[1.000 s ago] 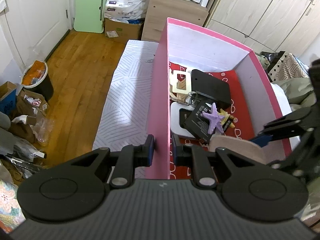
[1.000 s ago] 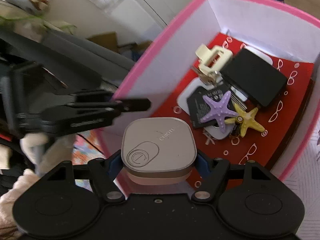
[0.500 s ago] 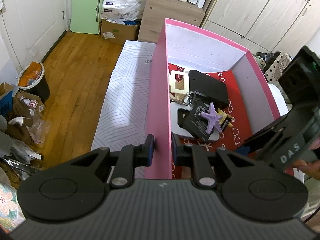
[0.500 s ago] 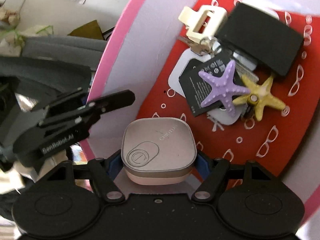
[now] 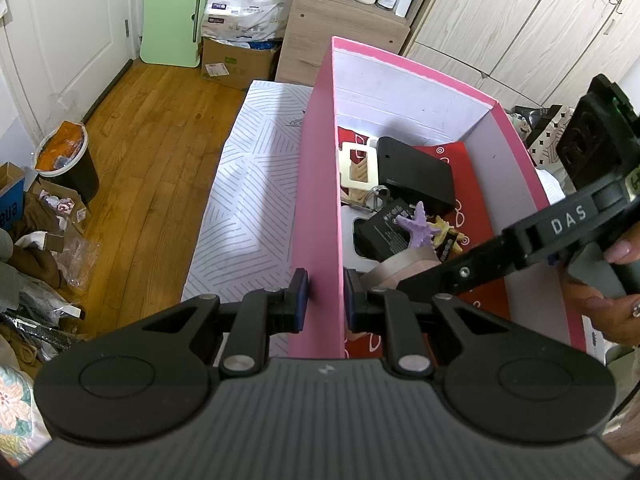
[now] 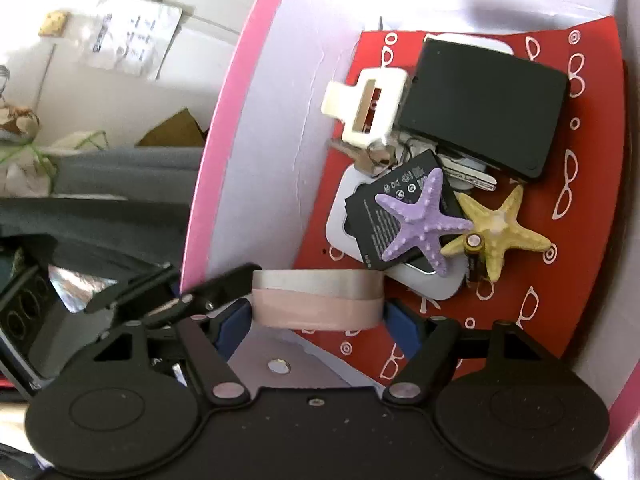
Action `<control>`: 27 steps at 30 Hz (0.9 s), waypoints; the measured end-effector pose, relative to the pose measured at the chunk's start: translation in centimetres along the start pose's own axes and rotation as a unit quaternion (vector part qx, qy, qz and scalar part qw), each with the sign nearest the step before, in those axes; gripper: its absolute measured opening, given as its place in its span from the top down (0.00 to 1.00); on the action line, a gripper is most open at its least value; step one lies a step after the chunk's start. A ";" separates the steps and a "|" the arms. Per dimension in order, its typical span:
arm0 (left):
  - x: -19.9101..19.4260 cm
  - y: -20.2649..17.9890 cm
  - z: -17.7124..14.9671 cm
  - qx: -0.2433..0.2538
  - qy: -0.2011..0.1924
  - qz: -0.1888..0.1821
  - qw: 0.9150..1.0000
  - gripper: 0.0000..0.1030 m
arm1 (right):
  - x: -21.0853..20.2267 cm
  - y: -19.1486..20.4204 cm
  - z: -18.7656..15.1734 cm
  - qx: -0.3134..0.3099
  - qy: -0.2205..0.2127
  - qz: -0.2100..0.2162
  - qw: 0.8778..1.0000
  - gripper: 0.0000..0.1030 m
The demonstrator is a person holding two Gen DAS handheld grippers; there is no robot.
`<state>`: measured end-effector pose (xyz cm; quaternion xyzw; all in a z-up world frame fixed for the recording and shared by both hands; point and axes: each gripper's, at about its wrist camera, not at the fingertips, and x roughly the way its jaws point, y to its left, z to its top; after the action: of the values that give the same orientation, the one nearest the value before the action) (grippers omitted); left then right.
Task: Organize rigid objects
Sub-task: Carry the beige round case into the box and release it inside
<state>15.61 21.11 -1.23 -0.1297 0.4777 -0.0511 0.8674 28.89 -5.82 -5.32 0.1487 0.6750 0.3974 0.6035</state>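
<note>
Right tool (image 6: pixel 318 312) has dipped and rolled since a second back; clamped on the pink-grey case (image 6: pixel 318 298), now edge-on, low inside the pink box (image 5: pixel 316 184). Left tool (image 5: pixel 323 294) pinches the box wall. Placing step: next, lower onto red lining (image 6: pixel 592 208) clear of purple starfish (image 6: pixel 420 220), then release.

A wooden floor (image 5: pixel 140 152) runs past a white door (image 5: pixel 60 36), with a green board (image 5: pixel 172 16) leaning on the wall beside a cardboard box (image 5: pixel 236 60). A wooden cabinet (image 5: pixel 340 40) carries jars and bottles. A bin (image 5: pixel 68 160) stands near scattered clutter, and pale wardrobe doors (image 5: pixel 520 20) fill the right
</note>
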 end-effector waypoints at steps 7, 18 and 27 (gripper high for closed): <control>0.1 0.1 0.0 -0.002 0.001 -0.002 1.000 0.84 | -0.5 0.3 -1.1 -0.046 -0.025 -0.015 0.999 0.25; 0.0 0.1 -0.2 0.002 0.001 -0.008 1.000 0.82 | -2.2 2.0 -4.4 -0.067 0.000 -0.036 0.997 0.25; 0.0 -0.1 0.1 0.003 0.005 -0.005 1.000 0.82 | -1.1 1.3 -2.1 -0.049 -0.046 -0.061 0.996 0.24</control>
<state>15.69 20.99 -1.19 -0.1287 0.4810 -0.0572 0.8653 26.81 -6.51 -3.76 0.0960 0.6340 0.3847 0.6639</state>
